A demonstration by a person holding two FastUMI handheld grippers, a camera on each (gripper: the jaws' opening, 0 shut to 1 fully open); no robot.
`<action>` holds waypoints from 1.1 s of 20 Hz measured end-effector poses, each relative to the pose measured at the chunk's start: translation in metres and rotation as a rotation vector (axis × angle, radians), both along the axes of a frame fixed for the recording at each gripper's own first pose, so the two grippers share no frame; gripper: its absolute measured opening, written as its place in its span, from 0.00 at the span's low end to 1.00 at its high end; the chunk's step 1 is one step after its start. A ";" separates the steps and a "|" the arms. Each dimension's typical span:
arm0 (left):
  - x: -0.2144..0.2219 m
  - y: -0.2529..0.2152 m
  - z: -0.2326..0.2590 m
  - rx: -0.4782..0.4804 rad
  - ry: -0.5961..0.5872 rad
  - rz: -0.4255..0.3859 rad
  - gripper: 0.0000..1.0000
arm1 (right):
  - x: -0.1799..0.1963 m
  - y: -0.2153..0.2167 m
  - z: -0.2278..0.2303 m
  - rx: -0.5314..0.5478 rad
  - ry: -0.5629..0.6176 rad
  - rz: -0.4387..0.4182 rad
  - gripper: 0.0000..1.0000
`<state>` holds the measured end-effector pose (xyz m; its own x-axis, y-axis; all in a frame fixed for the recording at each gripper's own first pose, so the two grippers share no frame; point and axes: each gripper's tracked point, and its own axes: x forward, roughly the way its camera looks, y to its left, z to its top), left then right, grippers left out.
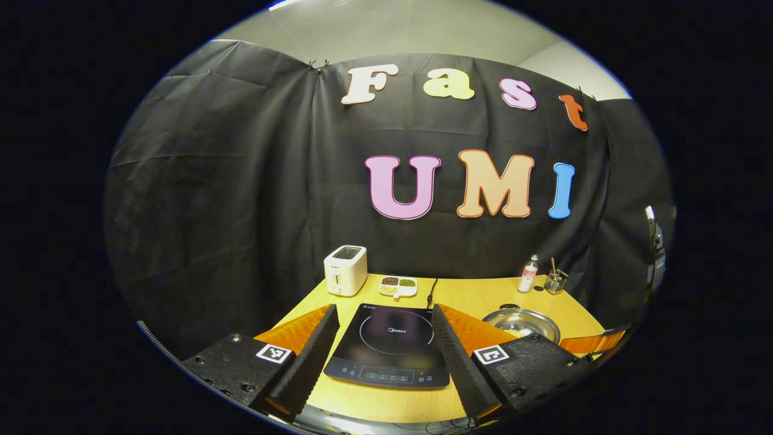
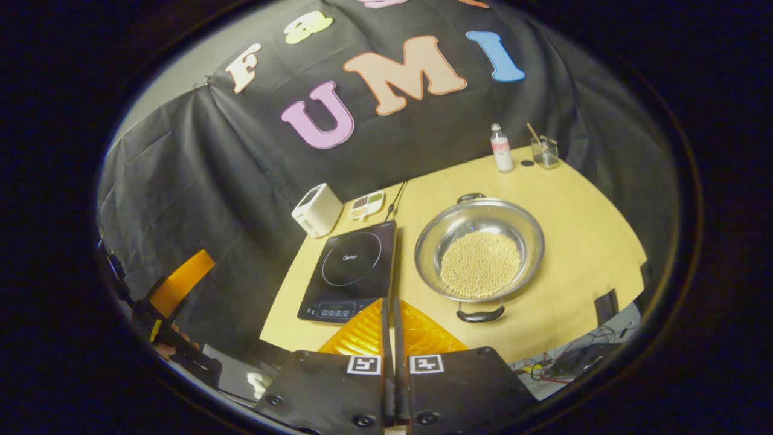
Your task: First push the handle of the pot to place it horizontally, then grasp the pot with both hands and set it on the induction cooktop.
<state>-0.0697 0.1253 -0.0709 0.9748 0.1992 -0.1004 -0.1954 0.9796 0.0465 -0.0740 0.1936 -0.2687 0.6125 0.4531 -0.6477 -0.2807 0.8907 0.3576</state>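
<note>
Left gripper (image 1: 381, 338): two wedge-shaped fingers (image 1: 314, 353), inner faces ribbed, black matte base plates dotted with round screws, square black-and-white marker tag on each. Right gripper (image 2: 391, 338): same build, flat black plates, screws along bottom edge, one square tag per side, ribbed pads. Off at edge of right gripper view, other unit's black frame, hand wrapped round it.
</note>
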 end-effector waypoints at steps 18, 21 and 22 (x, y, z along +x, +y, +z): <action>0.022 0.000 -0.020 -0.006 0.059 -0.025 0.94 | 0.038 -0.008 -0.149 -0.063 0.317 -0.121 0.00; 0.020 0.006 -0.024 0.000 0.073 -0.012 0.94 | 0.044 -0.013 -0.162 -0.107 0.329 -0.109 0.04; 0.020 0.008 -0.024 0.004 0.076 -0.008 0.89 | 0.044 -0.013 -0.164 -0.114 0.332 -0.111 0.03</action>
<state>-0.0493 0.1336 -0.0948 0.9658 0.1925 -0.1736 -0.1838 0.9808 0.0647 -0.0301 0.1802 -0.4332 0.4017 0.3090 -0.8621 -0.0660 0.9487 0.3093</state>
